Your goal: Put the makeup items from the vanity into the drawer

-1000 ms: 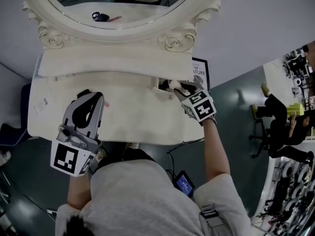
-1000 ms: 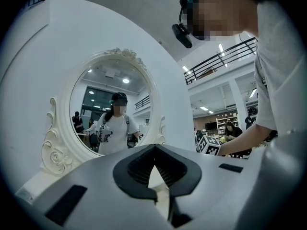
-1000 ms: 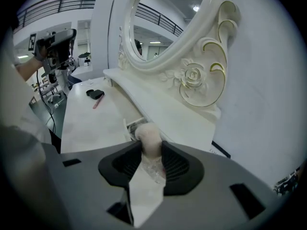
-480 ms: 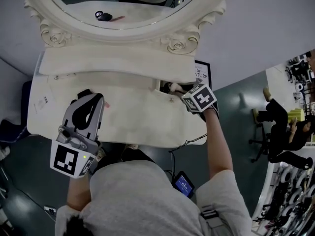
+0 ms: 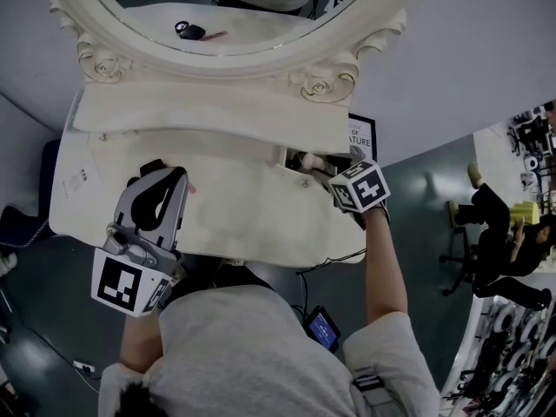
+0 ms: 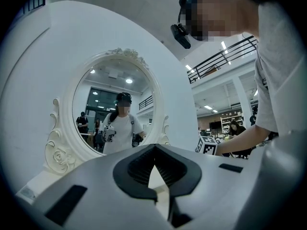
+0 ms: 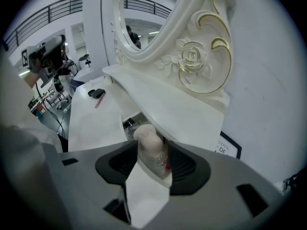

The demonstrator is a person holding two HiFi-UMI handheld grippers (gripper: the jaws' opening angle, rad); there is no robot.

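Observation:
My right gripper (image 5: 323, 168) reaches into the open drawer (image 5: 294, 157) under the vanity's shelf at the right. Its jaws are opening, and a beige puff in a clear wrapper (image 7: 149, 145) lies between them over the drawer (image 7: 125, 124); the pads no longer seem to squeeze it. A black compact (image 7: 97, 93) and a pink pencil (image 7: 100, 100) lie on the white vanity top (image 7: 91, 119); both also show as reflections in the mirror (image 5: 234, 11). My left gripper (image 5: 162, 183) hovers over the left of the top, shut and empty.
A framed sign (image 5: 363, 135) leans on the wall right of the vanity. The carved mirror frame (image 7: 192, 56) and the shelf (image 5: 208, 111) overhang the drawer. A small screen (image 5: 323, 327) sits by the person's right side. People sit far right (image 5: 491, 207).
The right gripper has pushed further into the drawer, turning its marker cube upward, and its jaws have spread. The left gripper has stayed put.

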